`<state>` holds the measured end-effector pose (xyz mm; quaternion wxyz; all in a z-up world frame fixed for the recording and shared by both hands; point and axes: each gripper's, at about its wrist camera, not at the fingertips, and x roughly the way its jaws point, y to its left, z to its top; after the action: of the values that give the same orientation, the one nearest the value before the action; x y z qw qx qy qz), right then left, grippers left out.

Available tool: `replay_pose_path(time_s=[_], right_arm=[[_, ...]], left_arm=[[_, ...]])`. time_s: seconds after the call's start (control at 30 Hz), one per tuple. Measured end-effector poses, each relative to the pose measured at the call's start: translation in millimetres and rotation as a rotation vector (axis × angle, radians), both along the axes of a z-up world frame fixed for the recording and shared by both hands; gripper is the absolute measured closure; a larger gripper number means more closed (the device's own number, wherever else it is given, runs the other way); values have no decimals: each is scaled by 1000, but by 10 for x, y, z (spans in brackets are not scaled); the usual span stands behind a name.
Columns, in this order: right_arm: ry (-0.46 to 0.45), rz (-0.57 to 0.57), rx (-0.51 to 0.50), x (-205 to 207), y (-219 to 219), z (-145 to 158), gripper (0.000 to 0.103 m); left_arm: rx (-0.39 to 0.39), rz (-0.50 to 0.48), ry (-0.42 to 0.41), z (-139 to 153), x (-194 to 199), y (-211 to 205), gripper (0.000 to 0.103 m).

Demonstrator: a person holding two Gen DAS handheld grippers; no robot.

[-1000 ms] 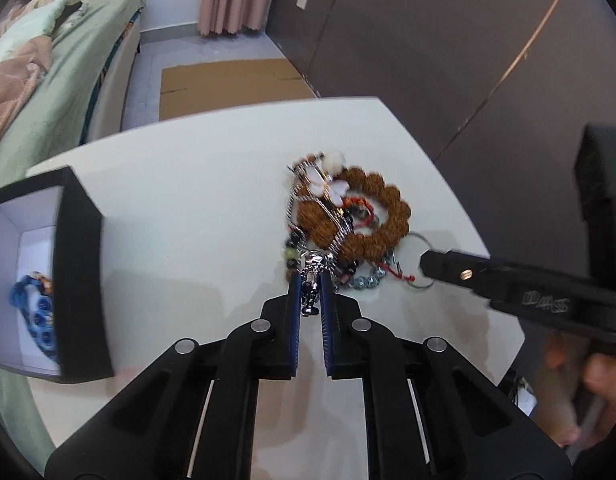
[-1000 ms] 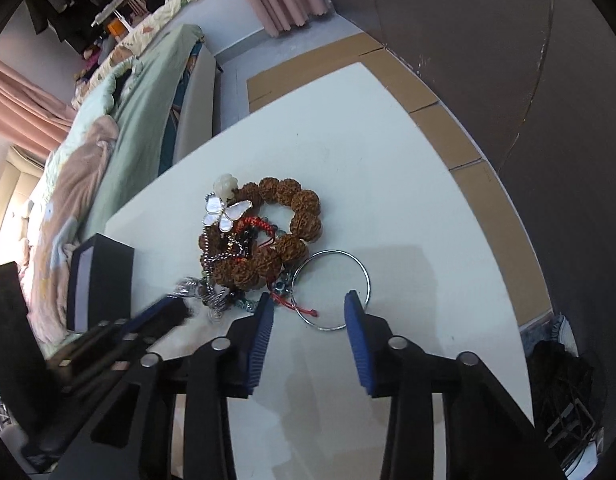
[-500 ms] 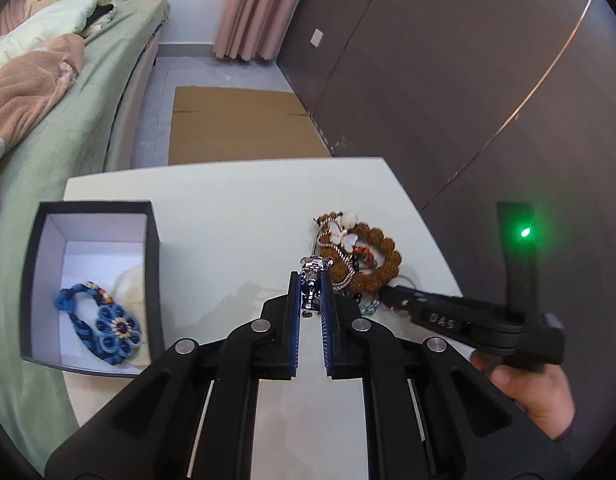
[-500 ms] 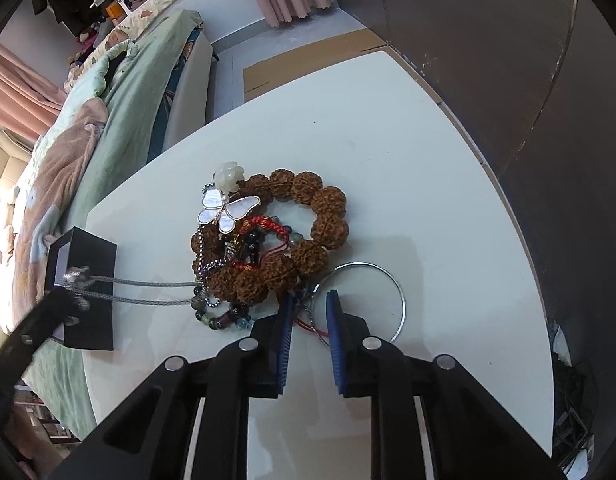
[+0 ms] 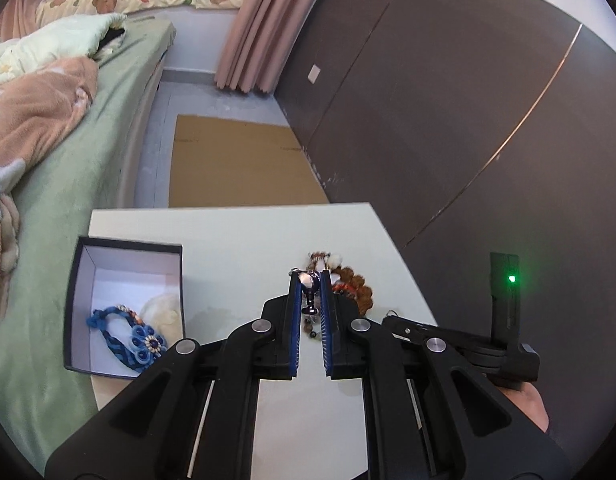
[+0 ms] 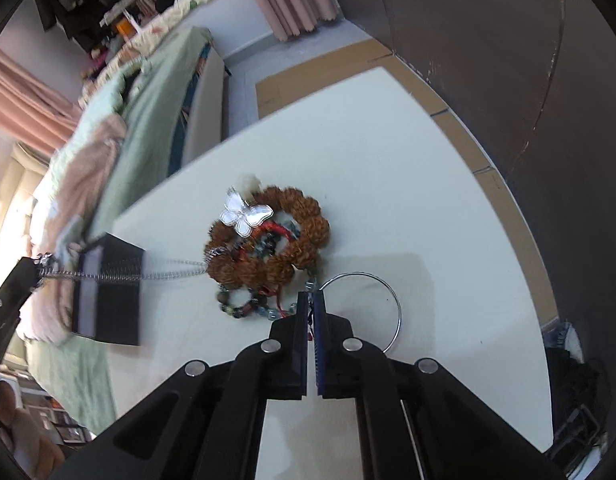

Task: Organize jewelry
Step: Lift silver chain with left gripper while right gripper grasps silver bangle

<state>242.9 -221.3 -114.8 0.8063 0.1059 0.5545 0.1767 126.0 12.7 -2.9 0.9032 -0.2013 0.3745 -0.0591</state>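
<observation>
Shiny metal ring [image 6: 381, 308], rough brown bead bracelet [image 6: 292, 248], matt white table [image 6: 387, 168], glossy butterfly pendant [image 6: 244, 213]

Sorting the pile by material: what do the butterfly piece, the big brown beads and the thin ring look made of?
Butterfly piece: pearly white, glossy, looks like shell or enamel. Big brown beads: rough, matte, wrinkled, probably seeds or carved wood. Thin ring: shiny silver wire, apparently metal.

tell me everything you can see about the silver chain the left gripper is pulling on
The silver chain is thin, metal-looking and doubled into two near-parallel strands. It runs taut from the brown bead pile, passing in front of the black box, to the left gripper, whose pads are shut on its small silver pendant end. The far end disappears into the tangle, so what it catches on cannot be told.
</observation>
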Motion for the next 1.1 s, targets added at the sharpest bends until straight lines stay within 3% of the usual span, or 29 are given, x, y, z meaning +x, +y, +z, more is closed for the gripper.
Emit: replay_pose_path(time_s=[0.43, 0.57, 0.93, 1.1], right_arm=[[-187, 15, 251, -284, -31, 670, 100], [-203, 27, 276, -284, -19, 750, 100], [-194, 7, 326, -214, -68, 796, 100], [-187, 9, 342, -154, -61, 809, 100]], left_arm=[[-39, 41, -163, 660, -280, 220, 94], [-31, 32, -199, 848, -292, 213, 94], [84, 20, -257, 1402, -219, 18, 94], [101, 32, -255, 1439, -210, -8, 94]])
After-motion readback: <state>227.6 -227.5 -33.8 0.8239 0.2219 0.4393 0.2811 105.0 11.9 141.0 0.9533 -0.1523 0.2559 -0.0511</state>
